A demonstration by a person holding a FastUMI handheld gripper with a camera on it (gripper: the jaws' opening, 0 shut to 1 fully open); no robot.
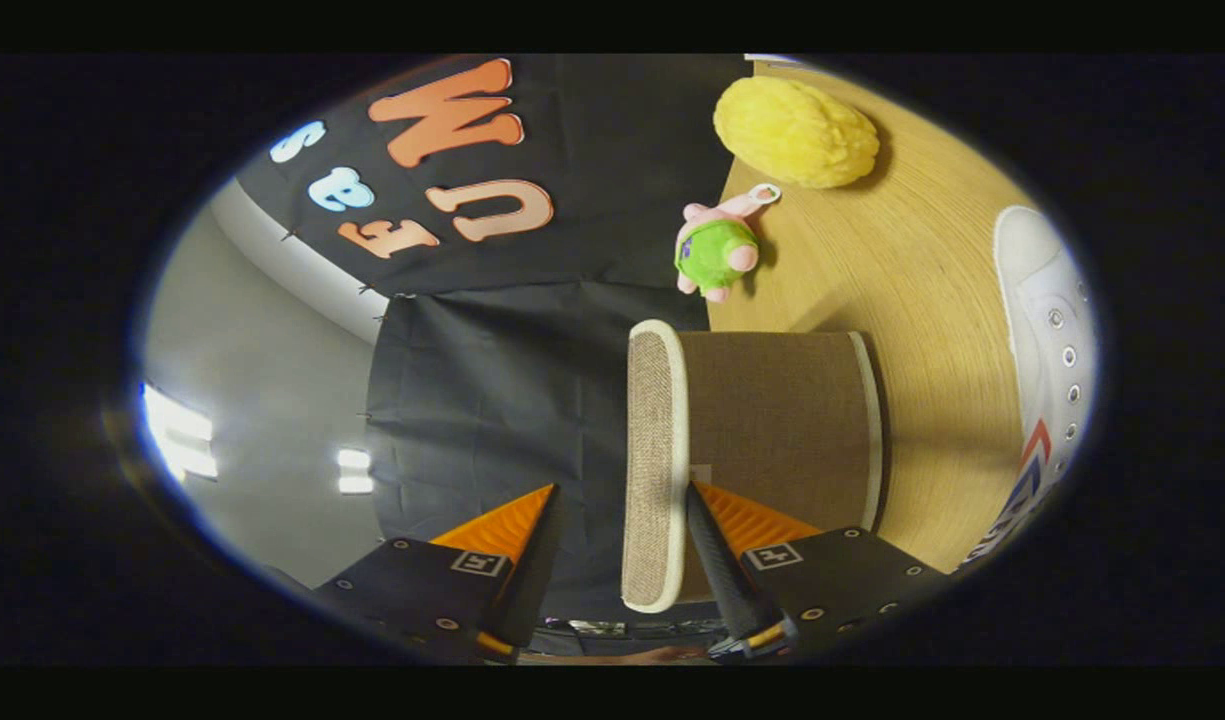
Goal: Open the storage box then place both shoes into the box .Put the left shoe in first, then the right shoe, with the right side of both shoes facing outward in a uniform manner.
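The view was rolled on its side, so the wooden table [932, 300] ran up the far side of the scene with the black cloth wall [492, 400] beside it. On the table, well beyond the fingers, lay a yellow fuzzy ball [794, 132], and nearer, a small pink plush toy in a green outfit [717, 250] with a loop on top, just beside the table's edge. A white shoe [1047, 340] with metal eyelets and a red and blue mark lay out past the box, apart from it. The brown fabric storage box [772, 420] with cream trim stood on the table just ahead of the gripper [620, 510]; its lid [657, 460] was on, and whatever was inside was hidden. The fingers were spread wide to either side of the lid's rim, one close against the rim, the other well clear, so nothing was clamped.
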